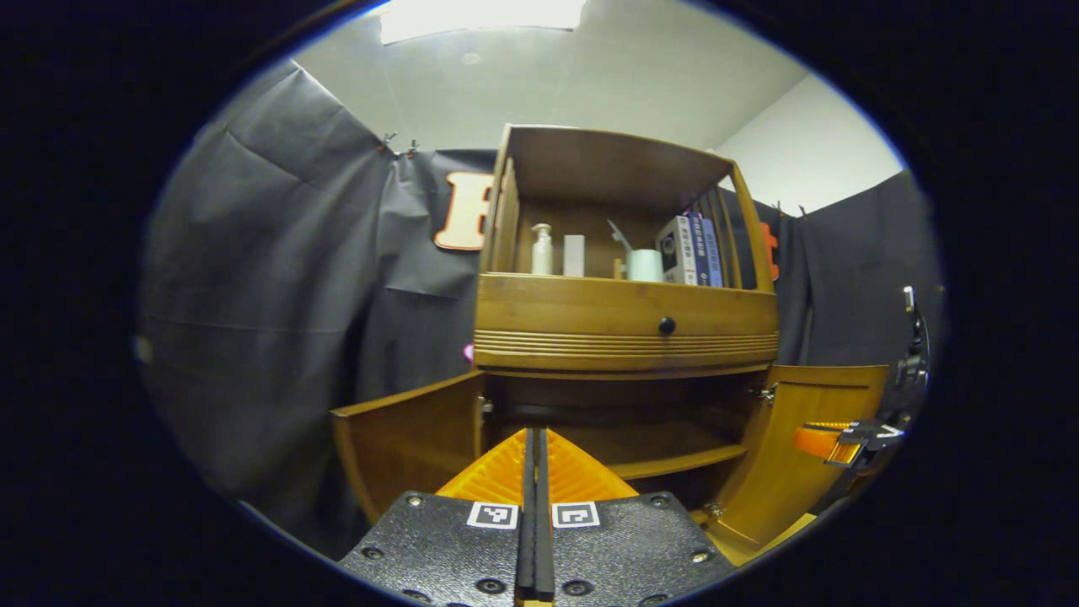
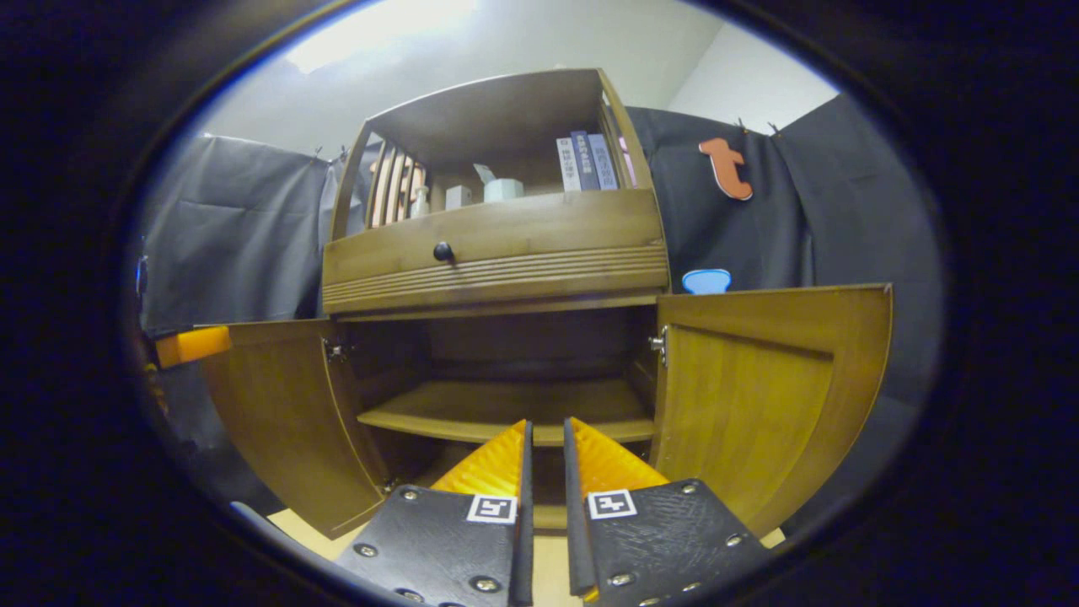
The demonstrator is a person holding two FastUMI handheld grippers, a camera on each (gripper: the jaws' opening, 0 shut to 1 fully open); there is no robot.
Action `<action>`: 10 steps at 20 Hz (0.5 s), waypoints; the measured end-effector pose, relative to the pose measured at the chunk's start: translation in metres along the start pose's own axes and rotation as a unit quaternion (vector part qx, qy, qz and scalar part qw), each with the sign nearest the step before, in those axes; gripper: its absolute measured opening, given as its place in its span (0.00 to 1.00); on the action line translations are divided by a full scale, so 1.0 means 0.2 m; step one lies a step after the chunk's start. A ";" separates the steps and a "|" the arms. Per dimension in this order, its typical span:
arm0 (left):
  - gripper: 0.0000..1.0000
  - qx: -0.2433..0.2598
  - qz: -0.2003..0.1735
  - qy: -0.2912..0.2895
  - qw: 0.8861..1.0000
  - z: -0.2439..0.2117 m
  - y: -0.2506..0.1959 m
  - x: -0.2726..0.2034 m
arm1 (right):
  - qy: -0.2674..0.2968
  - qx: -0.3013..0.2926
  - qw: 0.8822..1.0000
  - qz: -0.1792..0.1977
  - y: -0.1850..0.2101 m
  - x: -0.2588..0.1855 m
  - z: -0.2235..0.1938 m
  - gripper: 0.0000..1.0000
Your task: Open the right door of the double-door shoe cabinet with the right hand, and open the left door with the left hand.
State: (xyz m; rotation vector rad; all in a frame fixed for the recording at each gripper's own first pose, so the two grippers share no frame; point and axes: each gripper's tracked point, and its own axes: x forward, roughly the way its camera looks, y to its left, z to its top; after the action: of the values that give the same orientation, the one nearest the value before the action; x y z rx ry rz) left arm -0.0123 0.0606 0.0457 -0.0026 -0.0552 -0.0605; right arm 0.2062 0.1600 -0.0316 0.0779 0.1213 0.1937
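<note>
Both doors of the shoe cabinet point(image 2: 493, 244) stand swung wide, the right door point(image 2: 763, 396) out to one side of the open lower shelf point(image 2: 506, 417) and the left door point(image 1: 409, 438) to the other, so I judge both opening steps done. Your left gripper point(image 1: 535, 447) has its jaws pressed together on nothing; your right gripper point(image 2: 544, 438) shows a narrow gap, gripping nothing. All that remains is to draw both back clear of the doors.

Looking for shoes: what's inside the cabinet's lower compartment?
With both doors open, the compartment holds one bare wooden shelf and no shoes on it. The space under the shelf is partly hidden by the hand-held gripper.
</note>
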 end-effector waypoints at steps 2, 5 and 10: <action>0.01 -0.009 -0.019 0.002 1.000 -0.01 -0.12 0.07 | -0.010 -0.003 1.000 -0.003 0.02 -0.01 0.07 0.17; 0.01 -0.026 -0.039 0.008 0.999 -0.03 -0.27 0.16 | -0.026 0.000 1.000 -0.008 0.05 -0.04 0.16 0.17; 0.01 -0.030 -0.054 0.010 0.998 -0.04 -0.44 0.23 | -0.045 -0.002 0.998 -0.035 0.02 -0.11 0.24 0.17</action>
State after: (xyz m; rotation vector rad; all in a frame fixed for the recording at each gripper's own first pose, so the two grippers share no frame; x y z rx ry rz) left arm 0.0278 -0.0292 0.0400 -0.0585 -0.0345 -0.1698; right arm 0.1908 0.1572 0.0191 0.0790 0.0342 0.1202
